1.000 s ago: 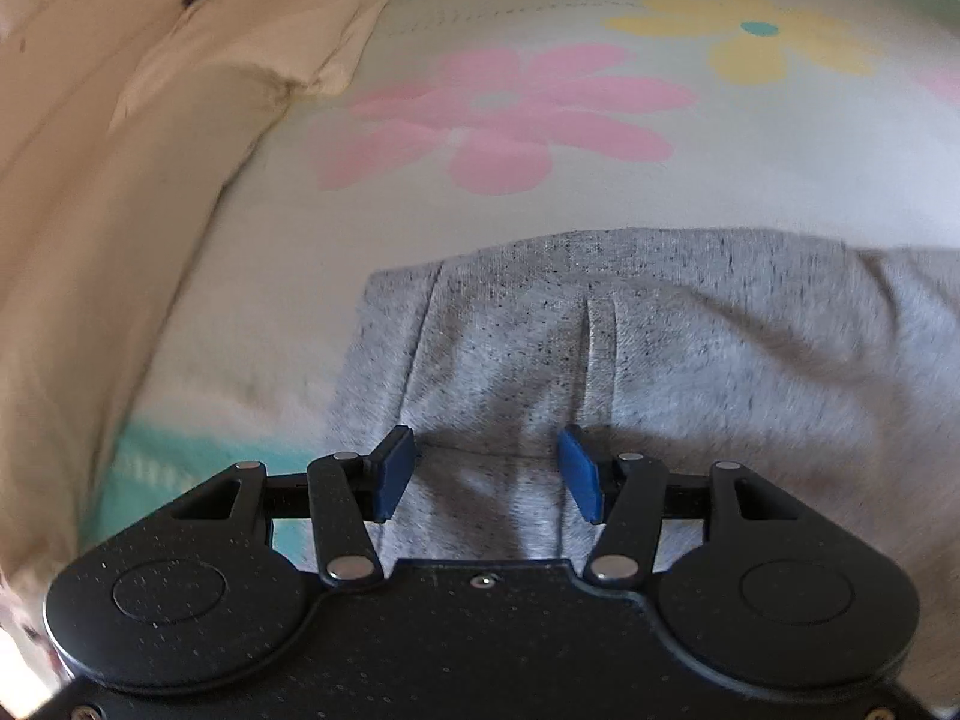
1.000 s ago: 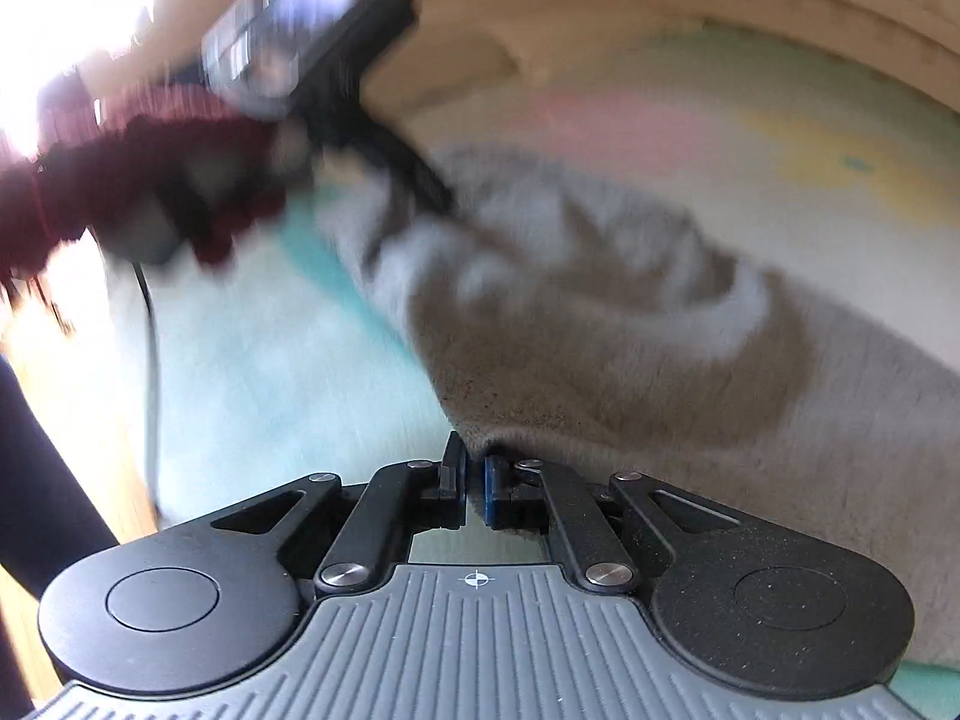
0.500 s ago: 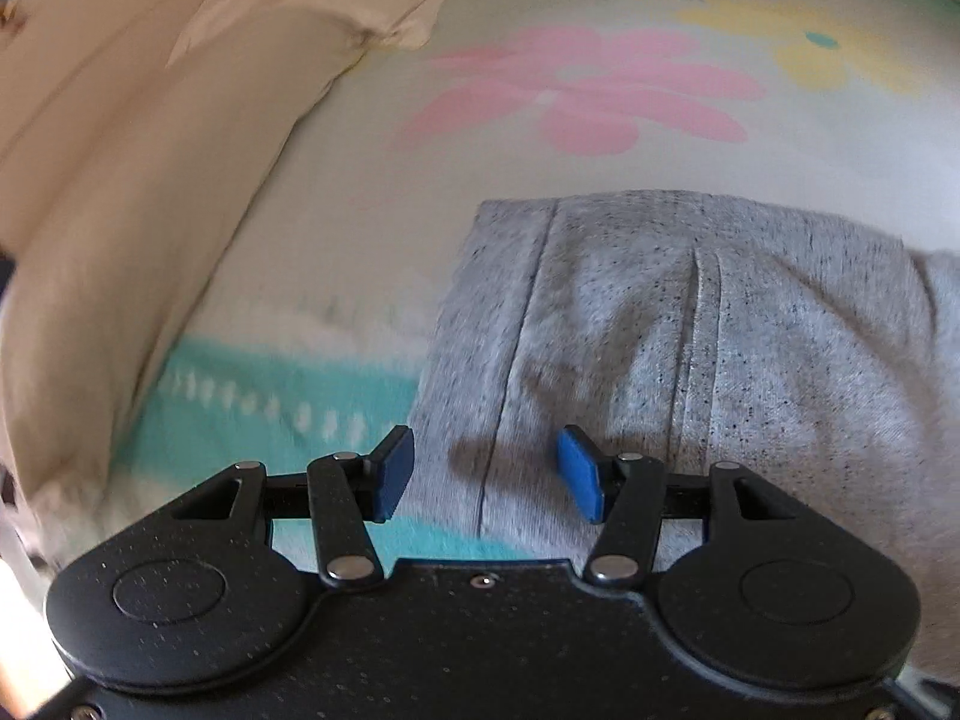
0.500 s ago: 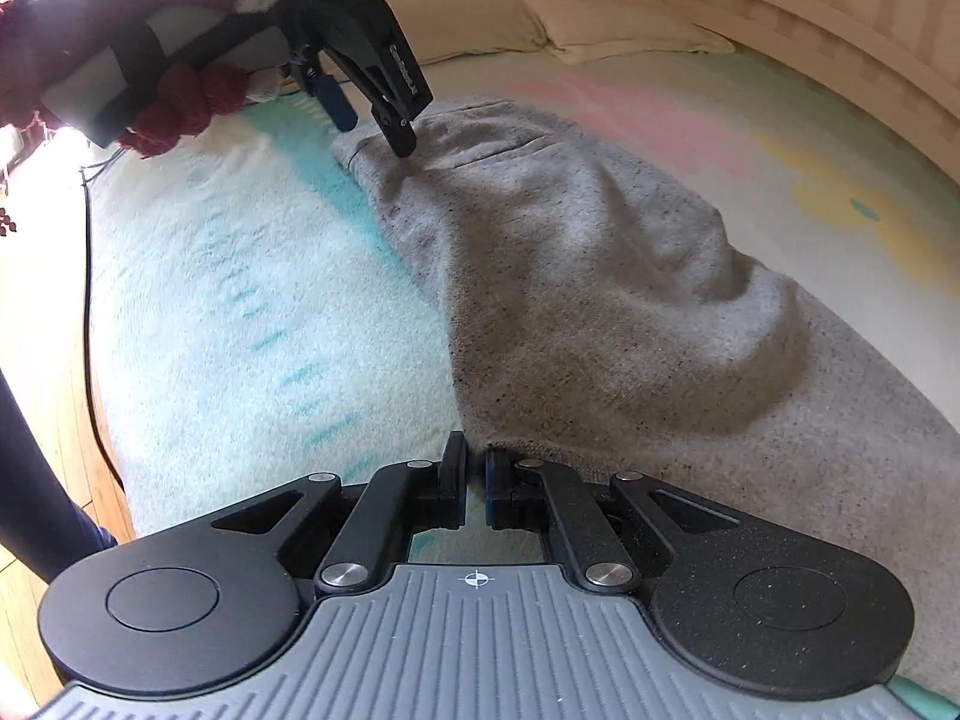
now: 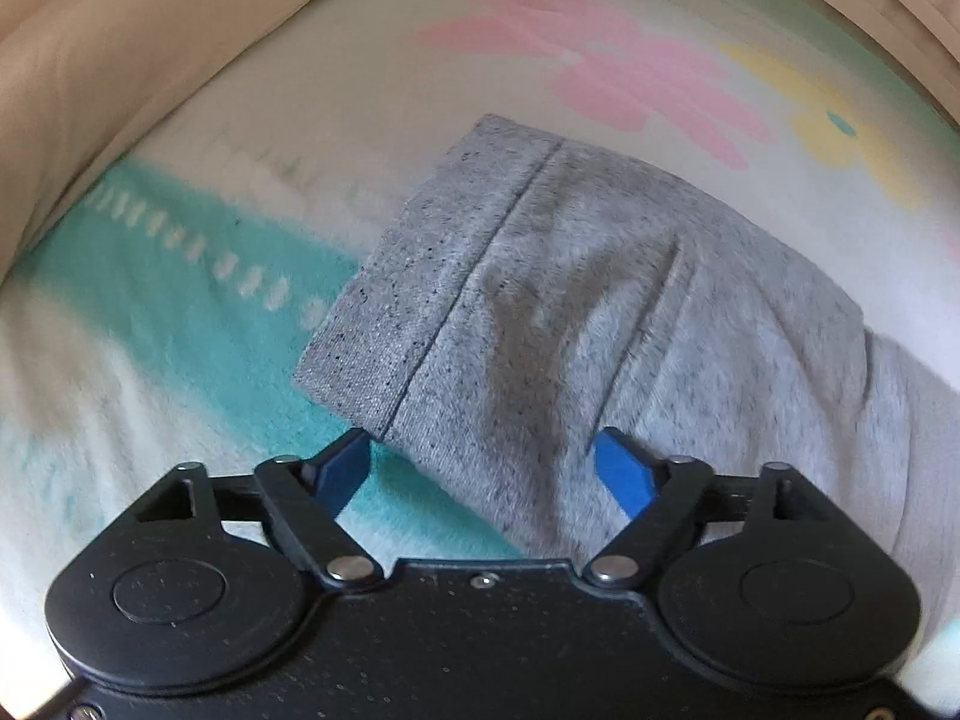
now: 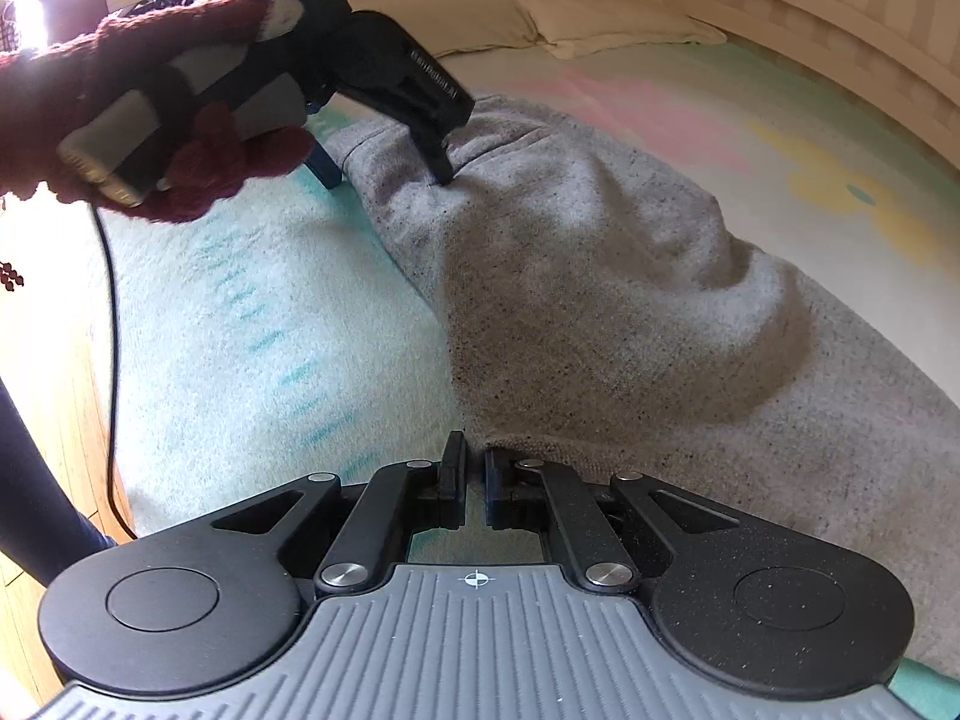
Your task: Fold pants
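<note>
Opening left tongs point(image 5: 480, 468) straddle the grey pants' point(image 5: 600, 312) corner.

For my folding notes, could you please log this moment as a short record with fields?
surface: bed with a flower-print blanket
garment: grey pants, doubled over on the blanket
left gripper: jaws opening, straddling the pants' waistband corner, pads not pressing
right gripper: shut at the pants' near edge; whether cloth is pinched cannot be told
background: pillows at the head of the bed
</note>
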